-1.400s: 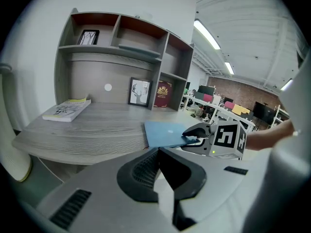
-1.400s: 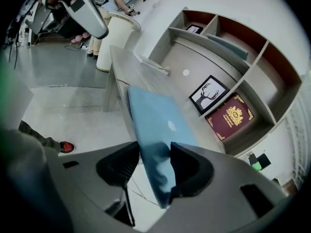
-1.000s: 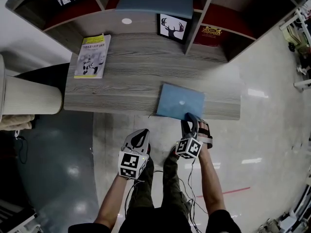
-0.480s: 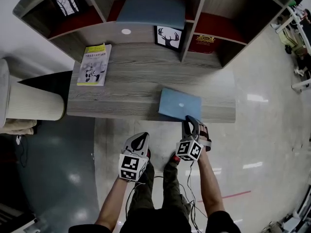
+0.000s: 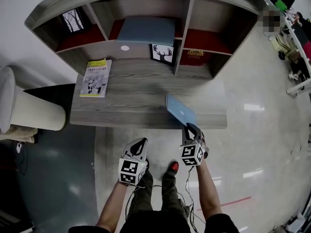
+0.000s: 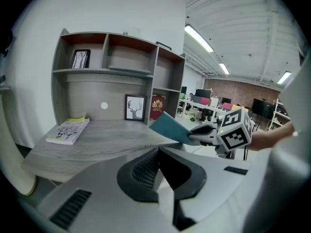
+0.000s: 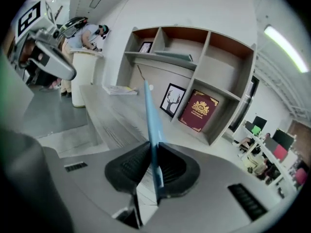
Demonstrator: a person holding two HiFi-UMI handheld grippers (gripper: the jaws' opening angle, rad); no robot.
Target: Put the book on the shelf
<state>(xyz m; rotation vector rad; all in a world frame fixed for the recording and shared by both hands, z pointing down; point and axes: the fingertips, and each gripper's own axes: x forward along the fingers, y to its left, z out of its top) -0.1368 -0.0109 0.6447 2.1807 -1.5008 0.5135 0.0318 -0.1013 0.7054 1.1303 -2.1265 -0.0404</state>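
The book [image 5: 181, 111], thin and blue, tilts above the grey wood-grain worktop [image 5: 121, 101], clamped by the right gripper [image 5: 190, 127], whose jaws have just been closing. The left gripper [image 5: 138, 143], jaws together and empty, hangs over glossy floor [image 5: 262, 130].

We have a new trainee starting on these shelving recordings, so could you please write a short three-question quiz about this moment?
1. True or false: the blue book lies flat on the desk.
2. What is between the jaws of the left gripper? A) a yellow booklet B) nothing C) a framed picture
3. Which compartment of the shelf holds the red book?
Key: 1. False: the right gripper, whose jaws have just been closing, clamps it tilted on edge. 2. B. 3. The lower right one.
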